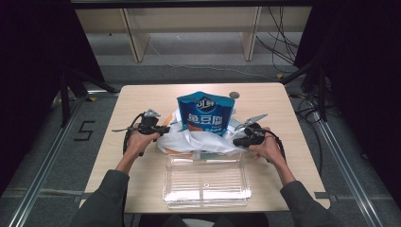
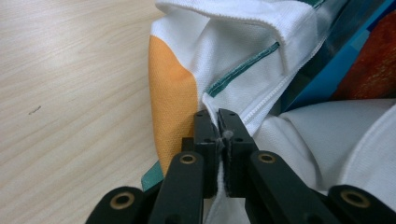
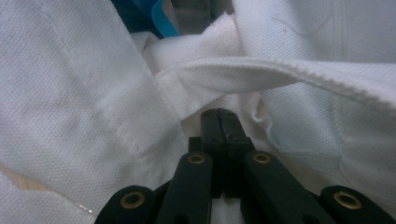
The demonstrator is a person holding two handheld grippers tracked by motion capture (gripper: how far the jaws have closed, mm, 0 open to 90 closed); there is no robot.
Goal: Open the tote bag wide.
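Two grippers, one at each end of the same white cloth (image 1: 198, 138), which lies bunched across the middle of the table (image 1: 142, 97). Its long axis runs left to right, from one hand to the other, and it sits just beyond the clear plastic tray (image 1: 206, 182). A blue snack bag (image 1: 205, 112) stands upright right behind the heap, touching it or nearly so, with its printed face turned toward the person.

The left gripper (image 2: 217, 122) has its jaws pinched tight on a fold of the cloth, near a white ribbed edge with a thin green stripe, and an orange patch (image 2: 172, 107) sits just left of the jaw tips. You can see fabric squeezed between the pads, so that's a real grip. In the high view it's at the cloth's left end, pointing right into the pile.

The right gripper (image 3: 218, 114) has its jaws together too, nose buried in white folds. From its own view I can't really tell if there's cloth caught between the tips or if they're just pressed into it. From above it comes in from the right end, angled left toward the bag
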